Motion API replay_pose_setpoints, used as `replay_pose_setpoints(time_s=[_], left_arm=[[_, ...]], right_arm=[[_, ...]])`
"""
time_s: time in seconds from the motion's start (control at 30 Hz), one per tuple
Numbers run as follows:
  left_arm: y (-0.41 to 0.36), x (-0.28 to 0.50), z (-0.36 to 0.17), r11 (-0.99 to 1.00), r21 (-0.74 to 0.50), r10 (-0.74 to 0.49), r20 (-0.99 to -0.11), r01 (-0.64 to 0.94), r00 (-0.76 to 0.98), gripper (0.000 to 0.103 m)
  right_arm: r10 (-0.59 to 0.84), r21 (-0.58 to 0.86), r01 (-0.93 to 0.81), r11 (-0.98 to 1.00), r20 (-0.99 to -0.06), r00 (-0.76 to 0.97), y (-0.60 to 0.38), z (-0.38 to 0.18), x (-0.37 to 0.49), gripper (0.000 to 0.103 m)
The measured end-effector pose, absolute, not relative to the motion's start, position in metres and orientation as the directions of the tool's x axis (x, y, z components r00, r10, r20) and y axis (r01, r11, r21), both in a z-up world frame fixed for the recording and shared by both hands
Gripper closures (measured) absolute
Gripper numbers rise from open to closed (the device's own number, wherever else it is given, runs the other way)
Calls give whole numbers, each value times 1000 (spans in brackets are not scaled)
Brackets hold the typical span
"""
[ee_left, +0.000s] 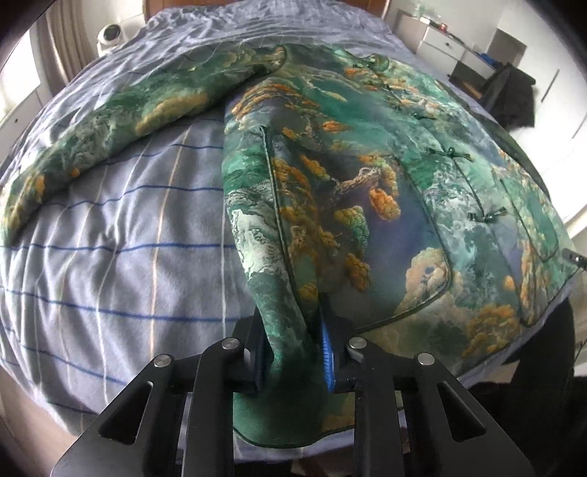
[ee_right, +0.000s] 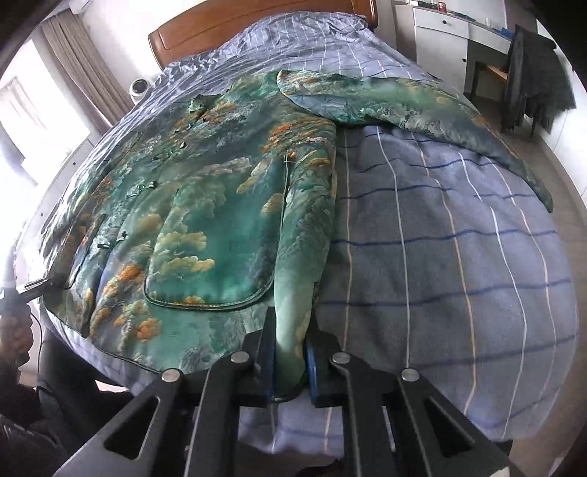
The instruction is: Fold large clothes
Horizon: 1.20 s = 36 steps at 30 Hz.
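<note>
A green jacket [ee_left: 348, 165] printed with orange and white clouds lies front-up on a bed, knot buttons down its middle. One sleeve [ee_left: 128, 121] stretches out to the left over the blue striped bed cover [ee_left: 128, 238]. My left gripper [ee_left: 291, 323] is shut on a bunched fold of the jacket's hem at its near left corner. In the right wrist view the jacket [ee_right: 220, 190] fills the left half, and its other sleeve [ee_right: 422, 106] spreads to the right. My right gripper [ee_right: 291, 330] is shut on the hem fold at the near right corner.
A wooden headboard [ee_right: 256, 25] closes the far end of the bed. A white round device [ee_left: 110, 35] sits at the far left, by a curtain [ee_right: 80, 66]. A white cabinet [ee_right: 440, 22] and a chair draped with dark clothing [ee_right: 532, 73] stand to the right. A person's hand [ee_right: 14, 330] shows at the left edge.
</note>
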State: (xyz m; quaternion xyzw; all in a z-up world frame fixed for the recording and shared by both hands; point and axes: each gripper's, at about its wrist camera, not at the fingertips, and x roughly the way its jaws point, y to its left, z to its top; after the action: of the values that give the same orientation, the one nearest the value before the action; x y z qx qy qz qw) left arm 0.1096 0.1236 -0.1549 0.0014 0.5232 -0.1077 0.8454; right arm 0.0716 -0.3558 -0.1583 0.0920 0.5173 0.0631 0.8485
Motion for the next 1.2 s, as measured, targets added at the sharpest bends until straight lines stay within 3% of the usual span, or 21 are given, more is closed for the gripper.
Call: replay_pose_setpoints(time_s=[0.1,0.23,0.27,0.3,0.37,0.47,0.6,0.83,1.03,1.2], left_arm=[[125,115,-157,978,-100,-170,-890,184,422,79],[117,131,-160,985,-60,-125,-894,162,430,65],[117,130,-156,986,-48,-114,-888,158,445,57],[117,125,-152,987,-37,-105,-879,154,466,52],[119,117,-139,990,-34,-99,-857,137,505,27],[122,108,-113,997,-31,-69,-794,74,603,3],[117,103,-84,1000,7,7,-690,-3,723,2],[84,106,-52,997,46,-21,-593,59,805,2],[52,104,-51,983,23,-132,-600,182,789,2],[25,105,-62,968,-53,-217,-677,247,704,2]], right_arm=[[205,226,-11,974,-861,466,-353,-154,72,90],[160,192,18,981,-862,480,-354,-163,80,84],[149,185,30,982,-865,479,-354,-166,87,78],[126,168,46,985,-869,479,-355,-167,90,65],[95,145,61,988,-862,499,-357,-162,88,46],[15,78,95,992,-841,541,-361,-147,84,39],[-84,3,143,990,-797,598,-363,-121,79,27],[-161,-49,176,983,-690,706,-355,-82,68,24],[-161,-79,143,987,-597,786,-344,-68,59,24],[-132,-85,102,991,-567,813,-334,-67,57,24]])
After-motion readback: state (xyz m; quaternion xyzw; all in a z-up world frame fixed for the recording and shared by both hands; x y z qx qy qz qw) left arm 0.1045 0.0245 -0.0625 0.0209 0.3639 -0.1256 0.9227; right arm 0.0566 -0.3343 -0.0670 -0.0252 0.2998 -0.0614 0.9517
